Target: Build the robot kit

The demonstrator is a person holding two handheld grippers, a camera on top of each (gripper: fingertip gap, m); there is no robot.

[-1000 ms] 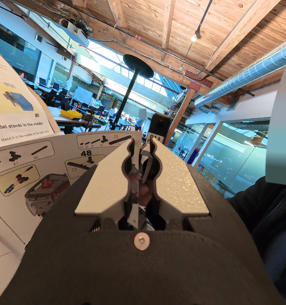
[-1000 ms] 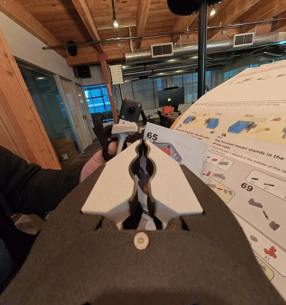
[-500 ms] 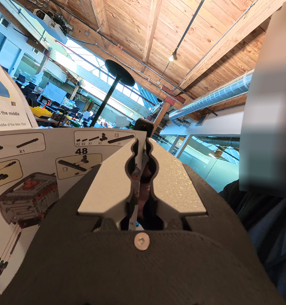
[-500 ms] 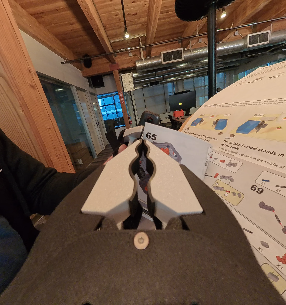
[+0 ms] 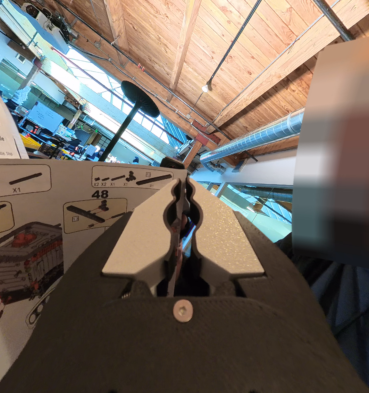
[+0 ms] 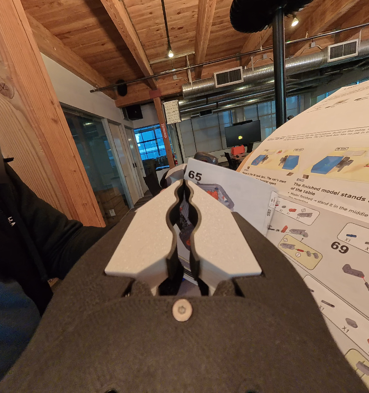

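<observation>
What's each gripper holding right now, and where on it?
Both are shut on the instruction booklet. The left gripper pinches a page's side edge near its top corner; the right gripper pinches another page near its top corner.

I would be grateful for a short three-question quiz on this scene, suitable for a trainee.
1. True or false: the left gripper is shut on a page of the instruction booklet.
2. What does the right gripper hold? A) a black pole B) a booklet page C) nothing
3. Fill in: behind the booklet, above the open pages in the right wrist view, stands a larger printed ____ with blue boxes pictured on it.

Key
1. True: the page edge runs between the closed fingers.
2. B: a page is pinched between its fingers.
3. sheet
</observation>
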